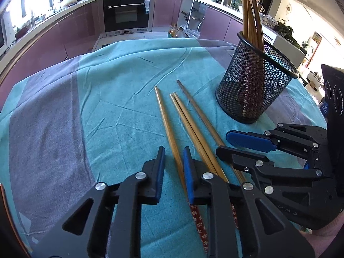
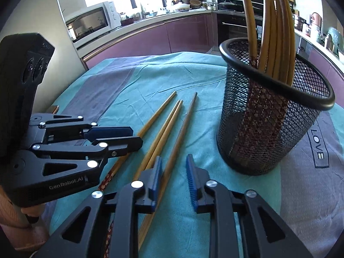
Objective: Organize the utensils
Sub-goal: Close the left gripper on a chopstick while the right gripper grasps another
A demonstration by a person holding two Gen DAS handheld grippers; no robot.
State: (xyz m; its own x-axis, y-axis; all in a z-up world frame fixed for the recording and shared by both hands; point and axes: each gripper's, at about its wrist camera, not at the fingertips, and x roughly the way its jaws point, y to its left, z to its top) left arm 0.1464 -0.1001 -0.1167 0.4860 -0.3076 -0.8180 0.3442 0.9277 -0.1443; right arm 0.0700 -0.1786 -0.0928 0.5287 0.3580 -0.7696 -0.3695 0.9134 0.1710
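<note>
Several bamboo chopsticks (image 1: 191,129) lie side by side on the teal cloth (image 1: 120,99), tips pointing away. A black mesh holder (image 1: 253,81) stands upright at the right with several chopsticks in it. My left gripper (image 1: 174,161) is open, its jaws straddling the leftmost chopstick (image 1: 167,126). My right gripper (image 2: 173,169) is open just above the rightmost chopstick (image 2: 182,126), with the holder (image 2: 268,116) to its right. Each gripper shows in the other's view: the right one (image 1: 230,142) and the left one (image 2: 135,136).
The cloth (image 2: 120,90) has grey bands at left and right. Kitchen counters, an oven (image 1: 126,13) and a microwave (image 2: 90,23) stand beyond the table's far edge.
</note>
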